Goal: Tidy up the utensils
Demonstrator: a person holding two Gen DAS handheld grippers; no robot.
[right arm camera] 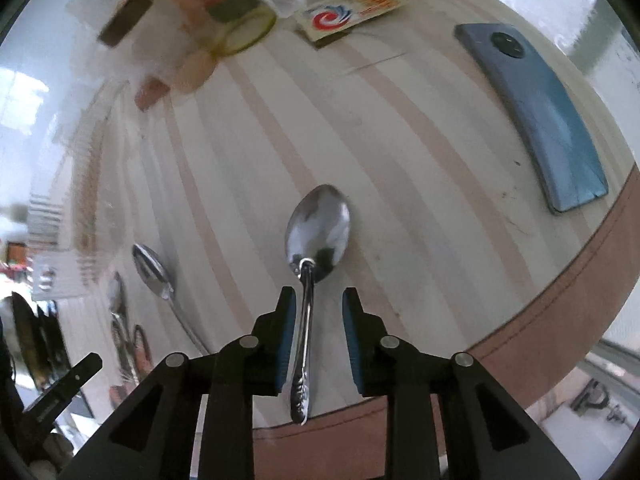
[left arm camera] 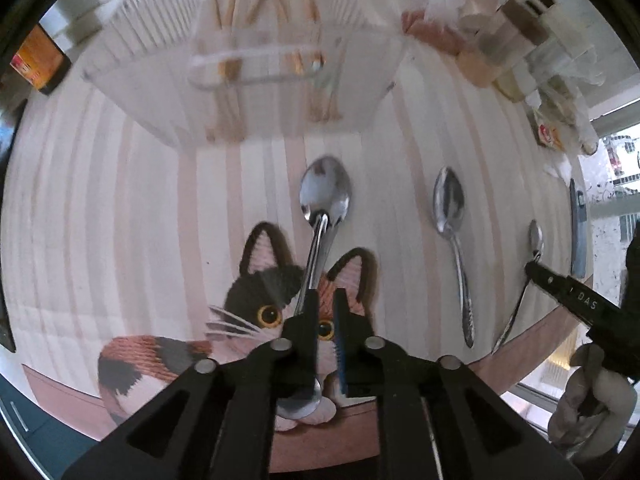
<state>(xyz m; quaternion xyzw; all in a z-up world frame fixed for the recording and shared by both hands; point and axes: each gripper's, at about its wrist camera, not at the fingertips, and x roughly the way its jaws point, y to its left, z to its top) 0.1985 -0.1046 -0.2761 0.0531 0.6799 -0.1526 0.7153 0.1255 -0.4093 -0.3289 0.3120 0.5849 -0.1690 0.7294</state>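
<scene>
Lower centre of the left wrist view: left gripper (left arm camera: 325, 320) aimed straight down over the cat print (left arm camera: 256, 292) on the striped tablecloth (left arm camera: 120, 200), jaws parted by a sliver, pinching nothing. Under its left-hand finger, bowl up-frame: handle of the large spoon (left arm camera: 325, 192). Flat on the cloth to the right, the middle spoon (left arm camera: 450, 200). Further right, the third spoon (left arm camera: 535, 236), a black finger (left arm camera: 560, 284) from the right edge at its neck. Only here, blurred at top: clear holder (left arm camera: 256, 60) of chopsticks (left arm camera: 232, 4).

Settled only in the right wrist view: right gripper (right arm camera: 319, 320) tilted steeply down, jaws spread, third spoon's handle on the cloth between them, close by the left pad, clear of the right. Beyond, seen flat only there: blue phone (right arm camera: 552, 120) at upper right, printed packet (right arm camera: 348, 12) at top.
</scene>
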